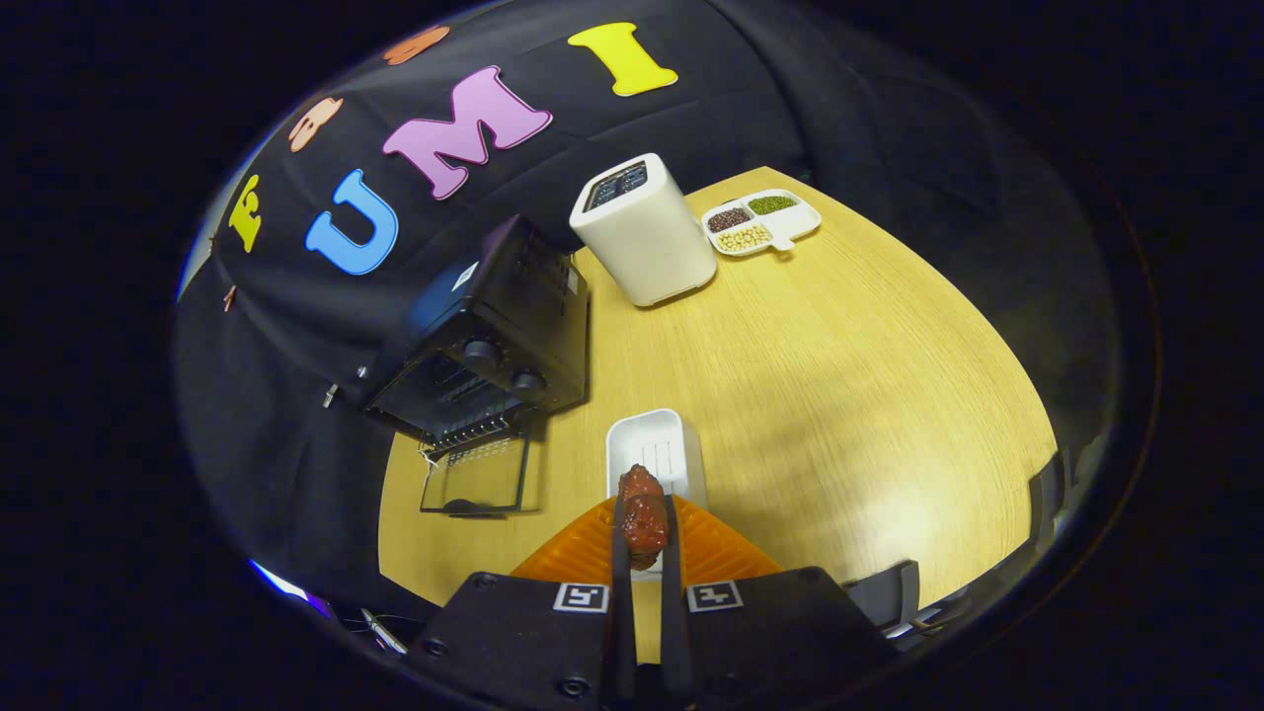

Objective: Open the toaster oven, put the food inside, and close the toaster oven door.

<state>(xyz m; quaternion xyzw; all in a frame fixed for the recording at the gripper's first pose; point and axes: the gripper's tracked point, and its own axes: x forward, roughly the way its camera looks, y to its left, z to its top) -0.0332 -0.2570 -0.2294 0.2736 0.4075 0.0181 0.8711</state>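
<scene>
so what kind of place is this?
Likely a staged kitchen-style booth: wooden table against black cloth, holding an open toaster oven, white toaster and divided bean dish. Gripper grips food.

Gripper (644,523) clamped on reddish-brown food piece (642,518) above white tray (652,444); open toaster oven (489,346) at ten o'clock.

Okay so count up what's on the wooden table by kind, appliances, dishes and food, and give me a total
Appliances: 2, the black toaster oven with its door down and the white toaster.
Dishes: 2, the white tray and the divided dish of beans.
Food: 1, the reddish-brown piece gripped in the claw above the tray.
Total: 5.
</scene>
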